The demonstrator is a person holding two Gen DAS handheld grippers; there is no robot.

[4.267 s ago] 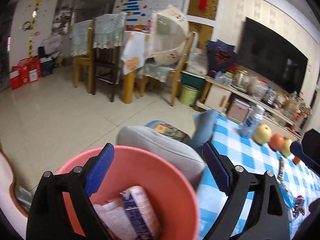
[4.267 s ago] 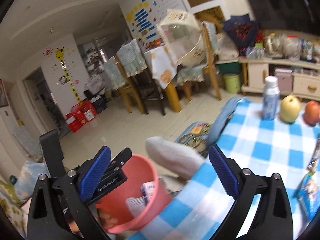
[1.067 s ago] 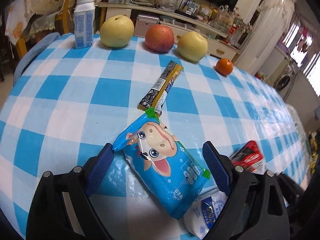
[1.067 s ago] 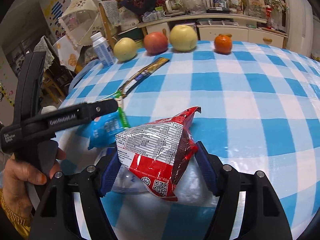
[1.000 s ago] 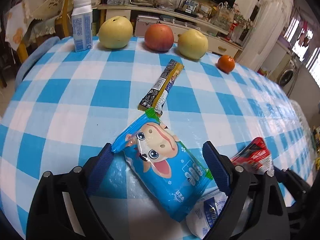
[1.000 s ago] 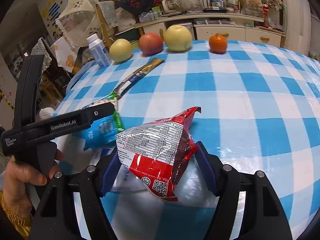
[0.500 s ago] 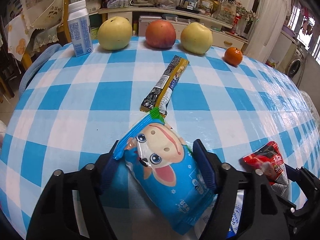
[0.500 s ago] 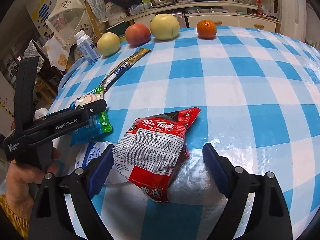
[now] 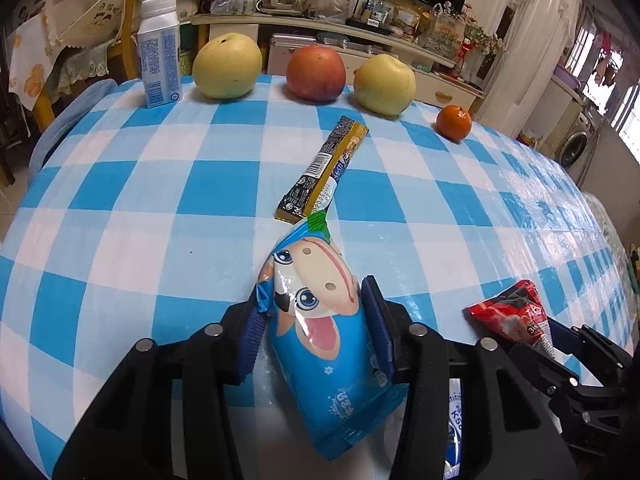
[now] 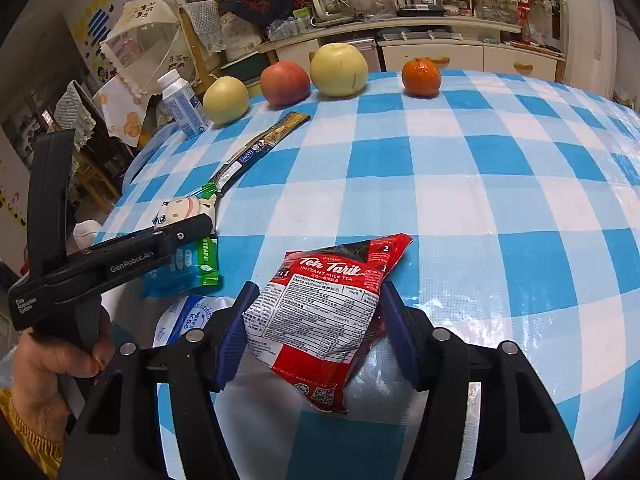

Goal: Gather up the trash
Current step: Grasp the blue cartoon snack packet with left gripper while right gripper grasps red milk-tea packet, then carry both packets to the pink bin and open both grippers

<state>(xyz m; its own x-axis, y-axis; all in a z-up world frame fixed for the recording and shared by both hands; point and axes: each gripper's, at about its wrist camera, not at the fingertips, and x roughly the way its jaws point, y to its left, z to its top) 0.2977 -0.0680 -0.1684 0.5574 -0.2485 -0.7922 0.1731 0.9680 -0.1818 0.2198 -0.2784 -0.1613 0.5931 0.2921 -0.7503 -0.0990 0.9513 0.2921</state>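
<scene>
Left wrist view: both grippers closing on wrappers on the checked tablecloth [image 9: 120,200].
Left gripper [image 9: 316,332] has just clamped the blue cow packet [image 9: 320,340]; right gripper [image 10: 316,332] has just squeezed the red tea packet [image 10: 324,312].

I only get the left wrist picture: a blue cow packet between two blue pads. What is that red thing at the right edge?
Observer: A red packet. The right wrist view shows its label: Teh Tarik instant milk tea.
Visitor: Is anything holding it?
Observer: Yes, the right gripper. Its jaws have just been closing, and both pads now press the packet's sides.
Visitor: And who holds the tool I look through?
Observer: A person's hand, in a yellow sleeve, grips the handle of the left gripper, whose jaws have just been closing on the blue cow packet.
</scene>
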